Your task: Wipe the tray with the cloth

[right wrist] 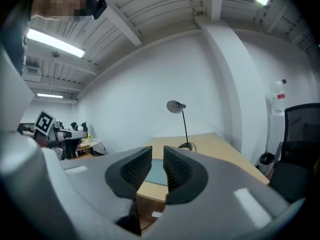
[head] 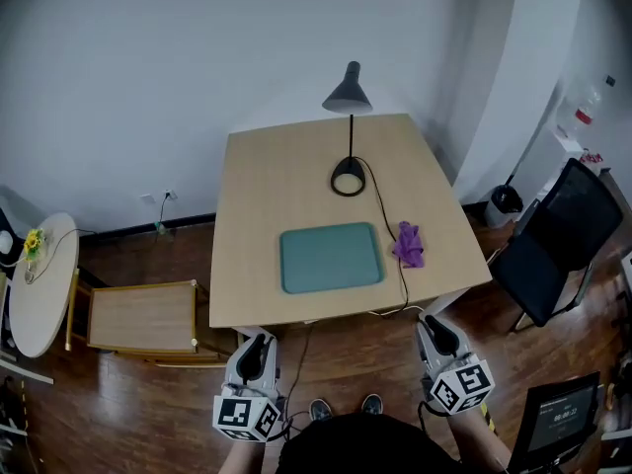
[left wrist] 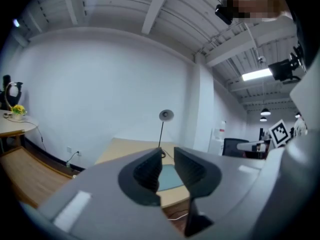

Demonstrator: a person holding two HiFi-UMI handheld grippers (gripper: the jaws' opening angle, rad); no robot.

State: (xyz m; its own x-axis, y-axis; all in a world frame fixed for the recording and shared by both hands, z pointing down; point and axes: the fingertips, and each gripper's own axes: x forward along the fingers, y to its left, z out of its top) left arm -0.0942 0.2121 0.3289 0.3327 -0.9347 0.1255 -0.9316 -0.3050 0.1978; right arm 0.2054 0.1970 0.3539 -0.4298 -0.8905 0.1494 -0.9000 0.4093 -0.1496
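blocking tray [left wrist: 168,178] edges: left gripper [left wrist: 167,150] | cloth [head: 408,244]: folds unclear

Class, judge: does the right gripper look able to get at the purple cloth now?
Probably yes: the cloth lies uncovered beside the tray, on the side of the right gripper, whose jaws are apart and empty; nothing stands between.

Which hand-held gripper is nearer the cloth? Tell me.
Right. The right hand-held gripper hangs off the table edge just short of the cloth; the left hand-held gripper hangs off the near-left corner.
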